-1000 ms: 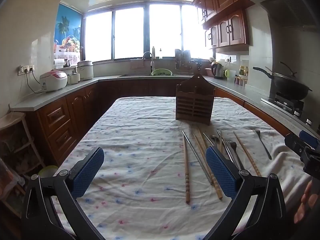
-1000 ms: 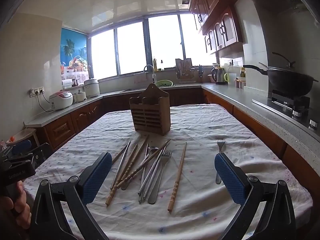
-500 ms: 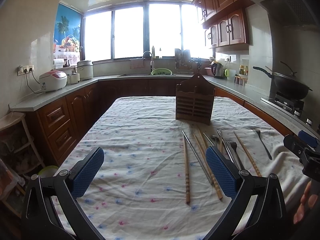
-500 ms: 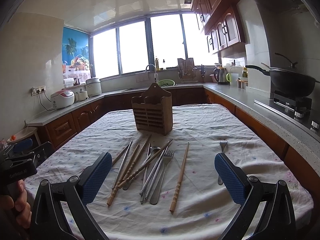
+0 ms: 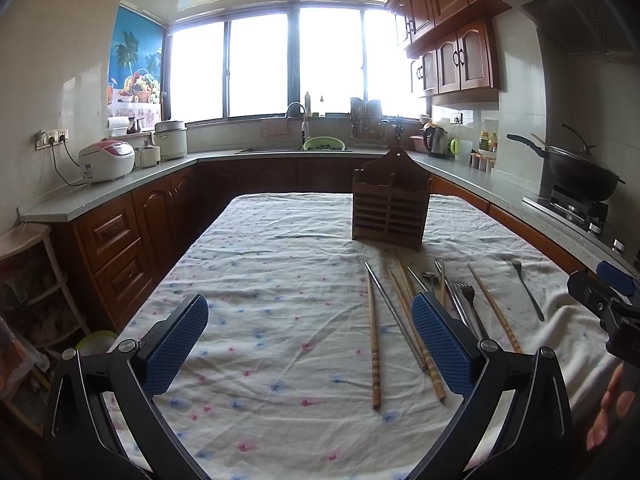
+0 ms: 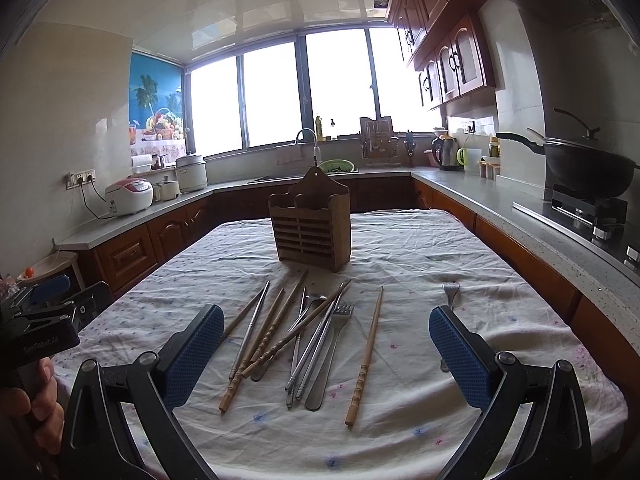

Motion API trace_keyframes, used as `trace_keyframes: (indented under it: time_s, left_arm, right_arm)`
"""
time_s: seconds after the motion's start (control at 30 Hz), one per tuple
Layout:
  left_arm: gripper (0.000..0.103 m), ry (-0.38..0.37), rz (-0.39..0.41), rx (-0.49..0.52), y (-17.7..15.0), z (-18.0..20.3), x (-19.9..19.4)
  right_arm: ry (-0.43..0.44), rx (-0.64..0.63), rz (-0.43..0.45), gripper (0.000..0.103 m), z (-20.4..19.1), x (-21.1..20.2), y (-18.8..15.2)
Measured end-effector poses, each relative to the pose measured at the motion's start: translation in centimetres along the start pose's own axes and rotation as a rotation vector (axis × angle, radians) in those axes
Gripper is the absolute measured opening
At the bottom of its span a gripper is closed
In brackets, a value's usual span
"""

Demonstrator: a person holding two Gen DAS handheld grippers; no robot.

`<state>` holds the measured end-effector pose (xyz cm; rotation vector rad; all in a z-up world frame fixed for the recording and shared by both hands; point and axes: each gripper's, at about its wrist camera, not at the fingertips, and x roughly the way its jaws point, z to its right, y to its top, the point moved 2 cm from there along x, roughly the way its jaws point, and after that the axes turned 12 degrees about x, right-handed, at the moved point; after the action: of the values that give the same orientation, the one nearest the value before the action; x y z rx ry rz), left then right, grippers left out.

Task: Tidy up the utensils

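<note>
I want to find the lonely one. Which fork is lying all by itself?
The fork off to the right lies alone on the tablecloth; the other fork sits in the pile.

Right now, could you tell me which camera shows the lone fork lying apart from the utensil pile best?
The left wrist view: the lone fork lies unobstructed there, its full length visible on the tablecloth. In the right wrist view, only its tines and upper handle show; one of the right gripper's fingers hides the rest.

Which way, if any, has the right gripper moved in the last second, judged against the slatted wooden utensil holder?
Yes. The right gripper has eased forward: the slatted wooden utensil holder now looks slightly larger and lower in the right wrist view, with its fingers wide open.
</note>
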<state>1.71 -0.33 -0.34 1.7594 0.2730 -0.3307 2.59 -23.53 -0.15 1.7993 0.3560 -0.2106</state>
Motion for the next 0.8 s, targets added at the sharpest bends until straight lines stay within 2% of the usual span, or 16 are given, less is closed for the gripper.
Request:
trace_keyframes:
  time_s: [0.5, 0.8]
  left_arm:
    - [0.103, -0.010, -0.018, -0.003, -0.1, -0.2, 0.5]
    - [0.103, -0.071, -0.124, -0.029, 0.3, -0.7, 3.6]
  right_arm:
    - [0.003, 0.005, -0.008, 0.103, 0.0, 0.2, -0.2]
    - [0.005, 0.067, -0.072, 0.103, 1.5, 2.1, 0.5]
